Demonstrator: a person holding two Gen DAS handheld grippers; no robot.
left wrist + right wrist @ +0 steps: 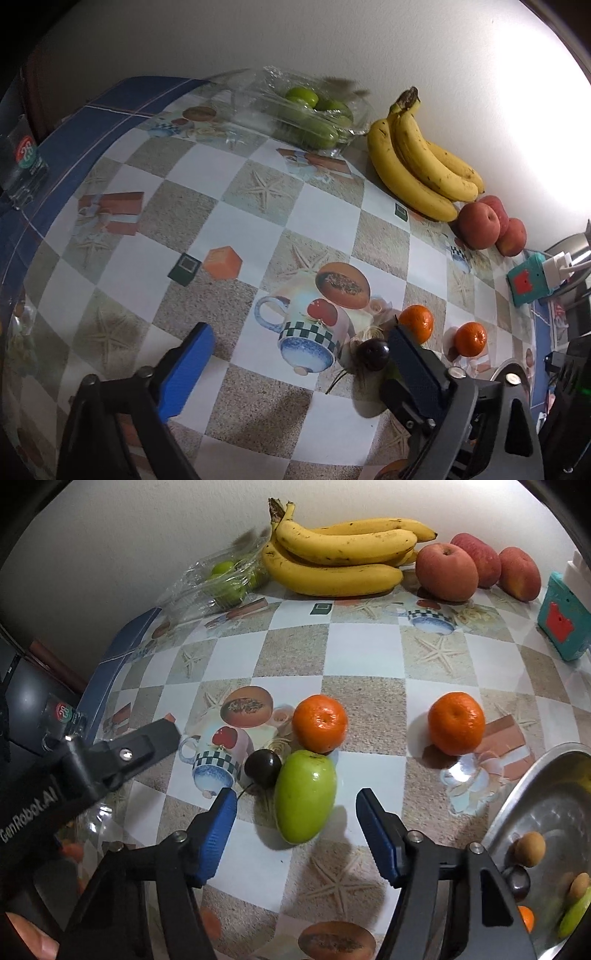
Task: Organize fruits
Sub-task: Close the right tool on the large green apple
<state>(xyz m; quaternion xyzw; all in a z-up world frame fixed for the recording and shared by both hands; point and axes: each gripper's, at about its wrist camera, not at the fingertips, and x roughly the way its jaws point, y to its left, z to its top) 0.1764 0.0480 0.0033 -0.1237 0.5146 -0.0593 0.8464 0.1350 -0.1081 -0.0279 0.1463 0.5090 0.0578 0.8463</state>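
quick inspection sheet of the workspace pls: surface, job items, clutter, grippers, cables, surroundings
Surface: table under a checkered printed cloth.
Job's things: green fruit lying ahead of the right gripper, touching a dark plum; two oranges; bananas and apples by the wall; metal bowl already holding small fruits.
Clutter: clear plastic tray of green fruits; teal power strip.
Grippers: right gripper open; left gripper open, empty.
Cables: white plugs and cords at the power strip.
Surroundings: white wall.
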